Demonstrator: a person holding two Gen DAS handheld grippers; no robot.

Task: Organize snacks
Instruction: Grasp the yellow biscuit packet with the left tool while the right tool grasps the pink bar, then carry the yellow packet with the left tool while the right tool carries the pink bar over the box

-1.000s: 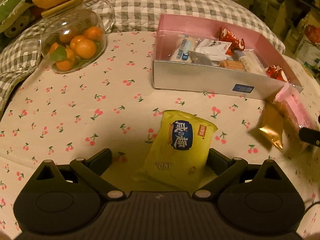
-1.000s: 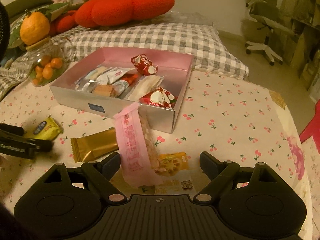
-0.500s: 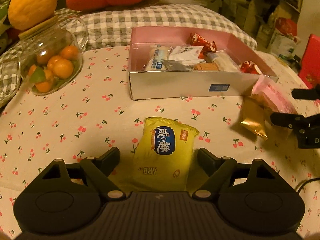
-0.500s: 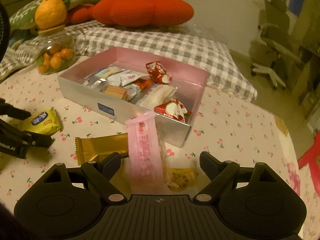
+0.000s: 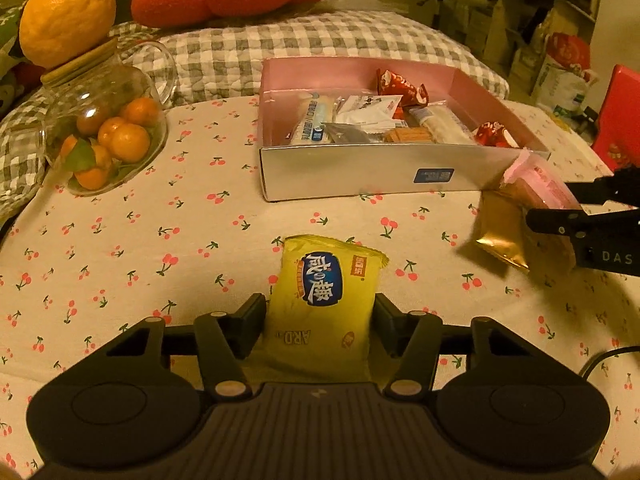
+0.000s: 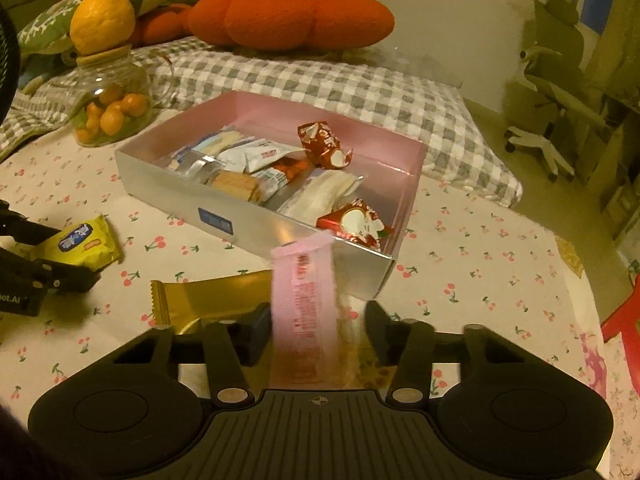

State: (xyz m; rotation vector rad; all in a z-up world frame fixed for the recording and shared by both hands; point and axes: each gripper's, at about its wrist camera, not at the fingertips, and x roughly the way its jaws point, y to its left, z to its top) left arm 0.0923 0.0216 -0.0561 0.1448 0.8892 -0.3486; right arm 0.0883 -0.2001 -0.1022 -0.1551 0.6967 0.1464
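My left gripper (image 5: pixel 320 316) is shut on a yellow snack packet (image 5: pixel 324 300), its far end over the cherry-print cloth. My right gripper (image 6: pixel 316 328) is shut on a pink snack packet (image 6: pixel 304 304), held upright just in front of the near corner of the pink-lined silver box (image 6: pixel 248 216). The box (image 5: pixel 360 172) holds several wrapped snacks. A gold packet (image 6: pixel 212 296) lies on the cloth left of my right gripper; it also shows in the left wrist view (image 5: pixel 500 232). The right gripper (image 5: pixel 552 212) shows at the right edge of the left wrist view.
A glass jar of small oranges (image 5: pixel 104 132) with a large citrus fruit (image 5: pixel 66 12) on its lid stands at the far left. A checked blanket (image 6: pixel 320 80) and a red cushion (image 6: pixel 288 16) lie behind the box. Another small packet (image 6: pixel 372 368) lies under the right gripper.
Both grippers have closed on their packets. The right gripper has lifted the pink packet and moved toward the box. The left gripper has turned to face the box more squarely.
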